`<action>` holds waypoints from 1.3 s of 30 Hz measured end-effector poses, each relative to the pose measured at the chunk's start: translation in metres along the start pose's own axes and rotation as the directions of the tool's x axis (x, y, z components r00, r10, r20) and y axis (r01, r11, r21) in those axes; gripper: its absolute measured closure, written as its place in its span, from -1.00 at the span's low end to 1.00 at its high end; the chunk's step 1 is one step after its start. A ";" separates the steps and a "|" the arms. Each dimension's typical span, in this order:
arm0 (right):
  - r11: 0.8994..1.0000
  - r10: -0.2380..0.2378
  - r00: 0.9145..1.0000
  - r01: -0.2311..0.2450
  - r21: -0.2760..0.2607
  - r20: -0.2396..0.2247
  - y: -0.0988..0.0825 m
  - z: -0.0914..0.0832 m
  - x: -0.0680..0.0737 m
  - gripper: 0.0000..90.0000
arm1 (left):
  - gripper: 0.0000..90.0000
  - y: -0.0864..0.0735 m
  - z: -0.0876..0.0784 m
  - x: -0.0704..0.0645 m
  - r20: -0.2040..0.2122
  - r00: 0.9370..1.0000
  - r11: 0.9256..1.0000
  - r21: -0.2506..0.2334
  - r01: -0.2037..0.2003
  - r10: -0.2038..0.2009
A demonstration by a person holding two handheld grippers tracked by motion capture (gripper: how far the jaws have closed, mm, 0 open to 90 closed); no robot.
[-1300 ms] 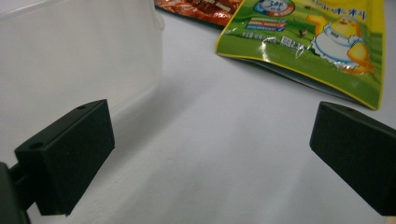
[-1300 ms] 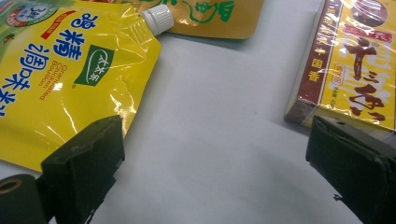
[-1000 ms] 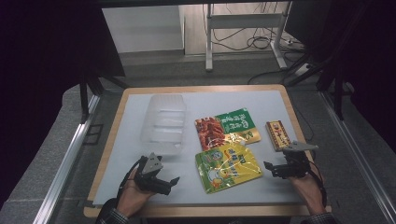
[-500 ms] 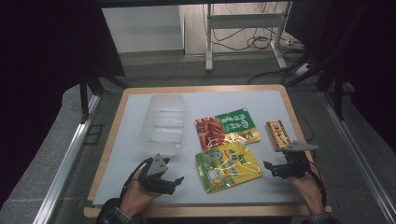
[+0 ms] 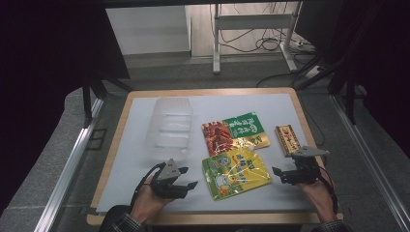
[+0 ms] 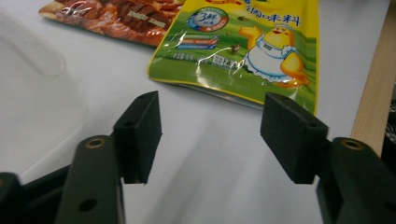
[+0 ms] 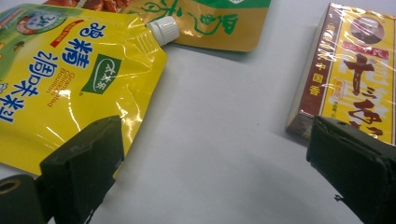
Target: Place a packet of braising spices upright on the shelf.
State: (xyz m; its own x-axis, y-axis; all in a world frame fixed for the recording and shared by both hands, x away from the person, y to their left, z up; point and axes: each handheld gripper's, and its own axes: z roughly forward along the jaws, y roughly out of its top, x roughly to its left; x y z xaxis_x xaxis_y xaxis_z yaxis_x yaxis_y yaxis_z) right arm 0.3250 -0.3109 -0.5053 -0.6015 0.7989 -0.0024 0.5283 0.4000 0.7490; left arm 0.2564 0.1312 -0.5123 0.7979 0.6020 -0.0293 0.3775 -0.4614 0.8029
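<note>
The yellow pouch (image 5: 240, 171) lies flat near the table's front edge, between the two grippers – its long axis slanting up toward its spout, a red-and-green packet (image 5: 235, 131) touching just beyond it. The left gripper (image 5: 187, 186) is nearer, jaws just been closing but still spread with nothing between – pouch straight ahead. The right gripper (image 5: 276, 171) waits wide open, pouch's spout end ahead to its left, the small box (image 5: 287, 139) to its right.

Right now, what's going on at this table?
A person holds a gripper in each hand at the near edge. The left gripper has just been closing its jaws, with nothing between them, pointing at the yellow pouch. The right gripper waits open between that pouch and the small box. The red-green packet and clear container lie untouched.
</note>
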 end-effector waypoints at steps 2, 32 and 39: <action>1.000 -0.001 1.000 0.001 0.000 0.001 0.000 0.000 0.000 -0.92 | -0.07 0.001 0.001 -0.001 0.002 1.000 1.000 0.000 -0.002 0.002; 1.000 -0.013 1.000 0.013 0.004 0.000 0.002 0.002 0.001 -0.92 | 1.00 0.027 0.048 -0.011 0.056 0.996 0.998 0.004 -0.064 0.063; 1.000 -0.014 1.000 0.014 0.007 -0.004 0.002 0.003 0.002 -0.92 | 1.00 0.034 0.065 -0.013 0.062 0.994 0.996 -0.005 -0.092 0.092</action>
State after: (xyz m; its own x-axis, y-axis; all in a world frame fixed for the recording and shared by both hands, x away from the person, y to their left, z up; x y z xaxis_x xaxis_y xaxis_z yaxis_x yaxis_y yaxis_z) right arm 0.3267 -0.3065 -0.5058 -0.6115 0.7912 -0.0102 0.5238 0.4144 0.7443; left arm 0.2891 0.0653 -0.5238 0.8568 0.5156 0.0082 0.3003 -0.5117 0.8050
